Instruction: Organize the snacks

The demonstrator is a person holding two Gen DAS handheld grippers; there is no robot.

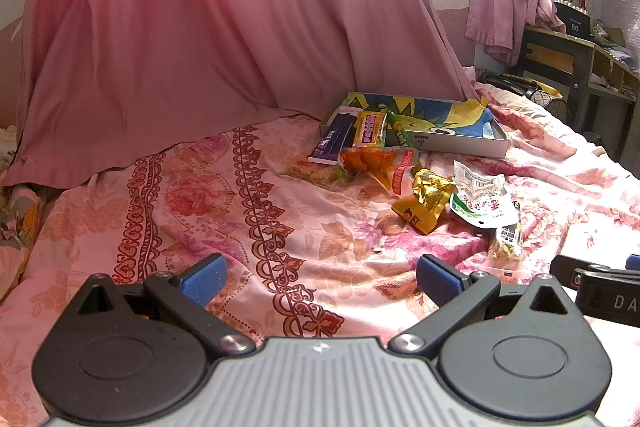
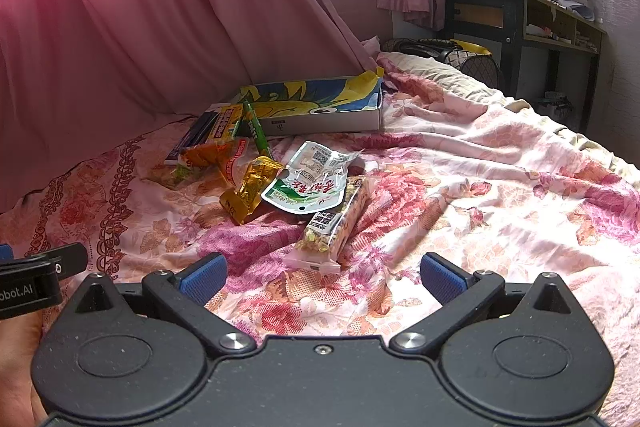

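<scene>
Several snack packets lie on a floral bedsheet in front of an open cardboard box (image 1: 460,143) (image 2: 332,121) with a blue and yellow lining. Among them are a gold packet (image 1: 426,199) (image 2: 252,187), a white and green pouch (image 1: 486,203) (image 2: 312,183), an orange packet (image 1: 376,163) (image 2: 216,157) and a nut bar (image 2: 336,223) (image 1: 508,239). A purple bar (image 1: 336,139), a yellow packet (image 1: 370,129) and a green stick (image 1: 402,133) (image 2: 256,131) lean on the box's left end. My left gripper (image 1: 318,281) is open and empty, short of the pile. My right gripper (image 2: 324,279) is open and empty, just short of the nut bar.
A pink curtain (image 1: 200,27) (image 2: 140,7) hangs along the far side of the bed. A dark desk (image 1: 568,63) (image 2: 520,15) stands at the far right beyond a pillow (image 2: 440,71). The right gripper's body (image 1: 600,291) shows at the left view's right edge.
</scene>
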